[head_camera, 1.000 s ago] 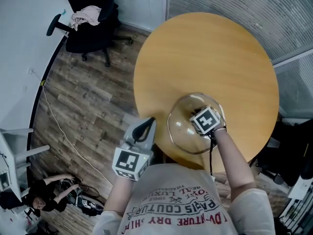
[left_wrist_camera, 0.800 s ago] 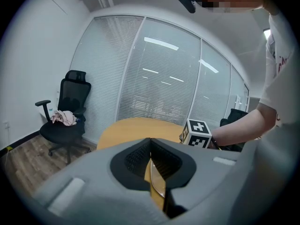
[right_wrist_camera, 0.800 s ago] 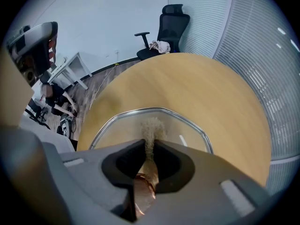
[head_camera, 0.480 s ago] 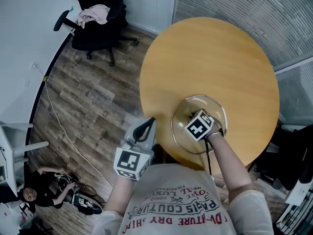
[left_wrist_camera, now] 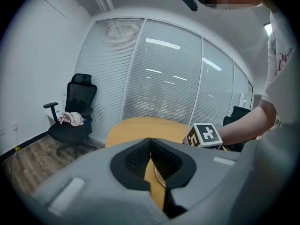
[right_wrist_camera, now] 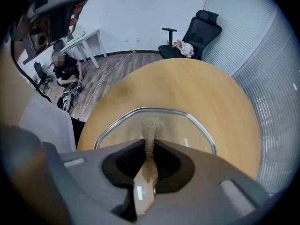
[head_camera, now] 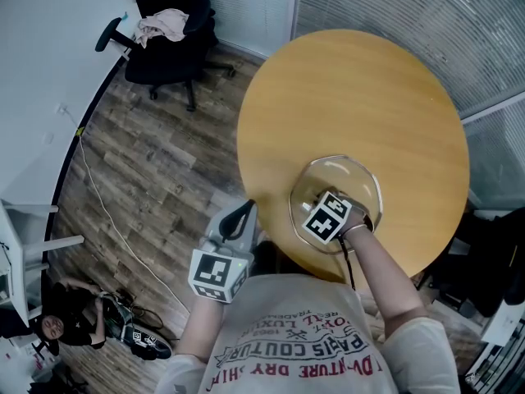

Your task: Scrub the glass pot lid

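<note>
The glass pot lid (head_camera: 351, 175) lies flat on the round wooden table (head_camera: 353, 89), near the edge closest to me. My right gripper (head_camera: 321, 208) is down over its near-left part. In the right gripper view the right gripper (right_wrist_camera: 149, 142) is shut on a thin tan scrub pad (right_wrist_camera: 150, 128), which rests on the lid (right_wrist_camera: 187, 130) inside its metal rim. My left gripper (head_camera: 244, 210) hangs off the table to the left, beside my body. In its own view the left gripper (left_wrist_camera: 150, 142) is shut with nothing between the fingers.
A black office chair (head_camera: 164, 31) with a cloth on its seat stands on the wood floor at the far left. A person (head_camera: 49, 322) sits on the floor at the lower left. A cable (head_camera: 102, 203) runs across the floor. Blinds (head_camera: 410, 6) line the wall behind the table.
My right gripper has slid with the pad across the lid toward its near-left side. The left gripper has hardly moved.
</note>
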{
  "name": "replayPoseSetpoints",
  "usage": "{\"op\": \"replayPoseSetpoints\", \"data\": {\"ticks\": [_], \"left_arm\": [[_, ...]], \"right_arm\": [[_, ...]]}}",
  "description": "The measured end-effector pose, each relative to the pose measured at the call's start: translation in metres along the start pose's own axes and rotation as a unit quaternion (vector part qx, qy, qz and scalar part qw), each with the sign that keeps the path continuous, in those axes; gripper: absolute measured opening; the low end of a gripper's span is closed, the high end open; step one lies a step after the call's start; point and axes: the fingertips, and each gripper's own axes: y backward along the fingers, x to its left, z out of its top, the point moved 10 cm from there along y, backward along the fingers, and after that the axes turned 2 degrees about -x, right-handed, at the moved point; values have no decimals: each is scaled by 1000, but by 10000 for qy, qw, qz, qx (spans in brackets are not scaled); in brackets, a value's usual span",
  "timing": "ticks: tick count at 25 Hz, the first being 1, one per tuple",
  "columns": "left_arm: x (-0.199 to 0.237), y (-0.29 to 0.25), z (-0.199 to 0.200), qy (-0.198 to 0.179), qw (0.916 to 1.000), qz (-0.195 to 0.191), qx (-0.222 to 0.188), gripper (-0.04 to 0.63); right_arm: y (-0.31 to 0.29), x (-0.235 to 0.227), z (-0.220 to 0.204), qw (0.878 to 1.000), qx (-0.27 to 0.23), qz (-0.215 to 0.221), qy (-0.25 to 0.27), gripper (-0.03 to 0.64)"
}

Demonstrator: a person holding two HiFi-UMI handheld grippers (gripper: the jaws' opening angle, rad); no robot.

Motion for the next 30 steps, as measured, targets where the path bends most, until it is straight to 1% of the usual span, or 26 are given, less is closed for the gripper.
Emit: {"op": "replayPoseSetpoints", "data": {"ticks": [12,17,20,26,28,30], "left_arm": [[-22,21,-11,-3,9999,142,50,8],[-32,22,-15,-16,9999,135,84,8],[-41,22,-15,-58,9999,83,122,8],[-57,20,-14,-134,9999,19,102,8],[-61,20,-12,-198,9997,19,104,8],[-64,19,-7,-303,9995,6,74,8]], "right_arm": [[10,28,-30,9996,-175,2,232,55],[13,40,-47,9992,-154,34,377,55],[17,46,-61,9990,-138,144,392,55],[23,48,-84,9989,-189,418,98,55],[30,46,-88,9980,-343,491,-186,55],[43,39,-88,9952,-631,502,-554,55]]}}
